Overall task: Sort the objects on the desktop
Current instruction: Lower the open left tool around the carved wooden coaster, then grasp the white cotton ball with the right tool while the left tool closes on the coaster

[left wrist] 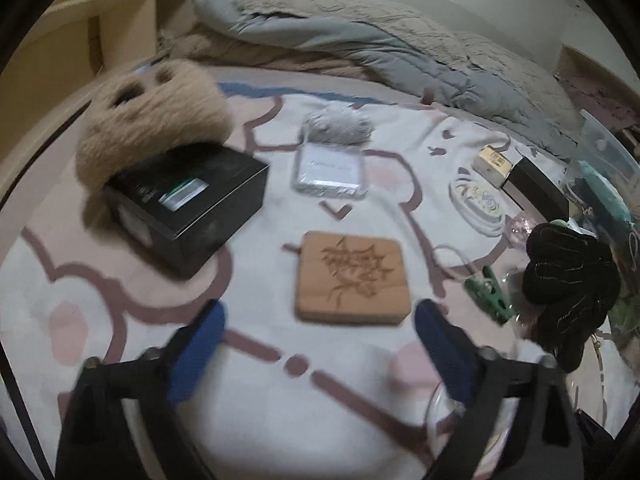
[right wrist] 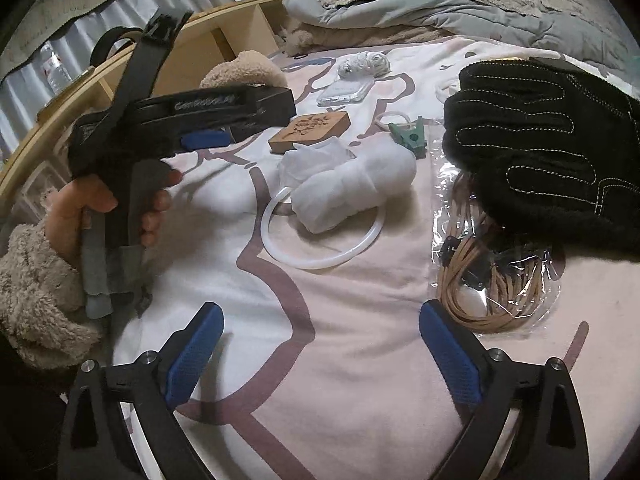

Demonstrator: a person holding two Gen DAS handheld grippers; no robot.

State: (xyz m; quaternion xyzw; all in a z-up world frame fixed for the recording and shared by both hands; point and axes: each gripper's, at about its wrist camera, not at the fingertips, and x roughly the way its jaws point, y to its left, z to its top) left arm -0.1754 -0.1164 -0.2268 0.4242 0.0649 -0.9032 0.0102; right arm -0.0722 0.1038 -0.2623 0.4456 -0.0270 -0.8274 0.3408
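Note:
In the left wrist view my left gripper point(left wrist: 322, 328) stands open over the patterned blanket point(left wrist: 120, 280), with nothing between its blue pads. An engraved cork coaster point(left wrist: 354, 276) lies just beyond its fingertips. A black box point(left wrist: 188, 204) sits to the left with a beige furry item point(left wrist: 156, 120) leaning on it. My right gripper point(right wrist: 320, 316) is open too and empty above bare blanket. Ahead of it lie a white ring point(right wrist: 276, 256) under a white wrapped bundle point(right wrist: 352, 184), a black glove point(right wrist: 552, 140) and a bag of tan bands point(right wrist: 492, 288).
A clear case point(left wrist: 330, 170), grey yarn point(left wrist: 336, 124), a white cable coil point(left wrist: 478, 204), a green clip point(left wrist: 488, 294) and two small boxes point(left wrist: 492, 162) lie further off. Rumpled bedding point(left wrist: 400, 40) lines the far edge and a wooden shelf point(right wrist: 224, 28) the left. A hand point(right wrist: 80, 208) grips the left tool.

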